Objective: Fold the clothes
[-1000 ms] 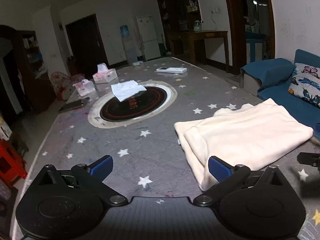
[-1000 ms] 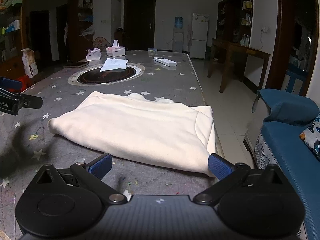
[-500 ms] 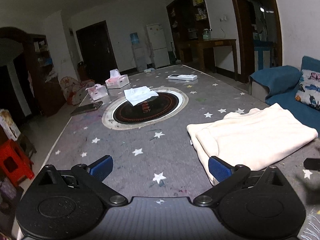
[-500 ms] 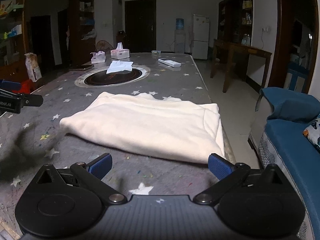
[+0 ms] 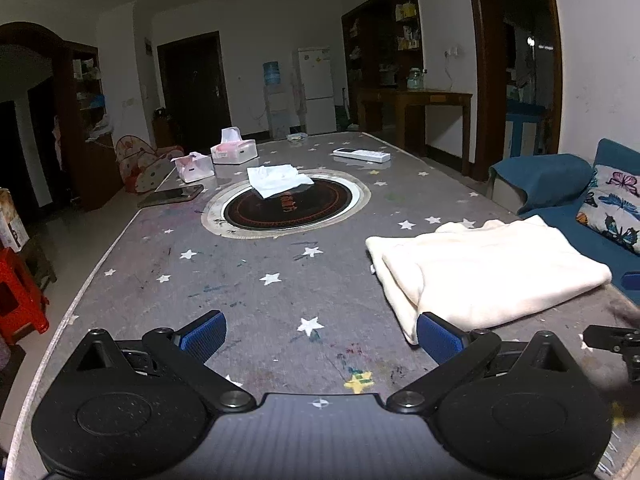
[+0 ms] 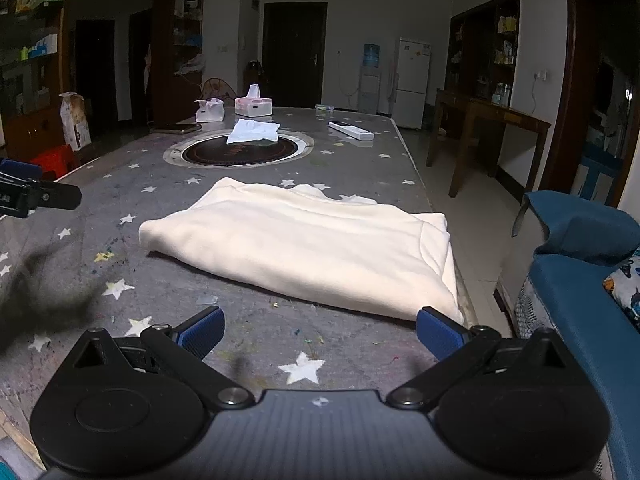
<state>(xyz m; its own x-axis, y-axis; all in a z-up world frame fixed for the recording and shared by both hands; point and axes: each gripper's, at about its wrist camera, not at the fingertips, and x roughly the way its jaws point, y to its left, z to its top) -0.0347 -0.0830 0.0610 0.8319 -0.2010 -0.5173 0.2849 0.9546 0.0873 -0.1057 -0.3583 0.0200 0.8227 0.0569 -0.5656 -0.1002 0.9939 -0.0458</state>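
The cream garment [image 6: 304, 248] lies folded flat near the right edge of the star-patterned table [image 5: 240, 280]. Left gripper [image 5: 320, 334] hangs above the table beside it, fingers spread wide, empty. Right gripper [image 6: 320, 332] sits just short of its near edge, likewise spread and empty.

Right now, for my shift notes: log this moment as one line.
left gripper: open, empty | right gripper: open, empty | folded cream fleece garment: flat on grey star-print tablecloth, untouched
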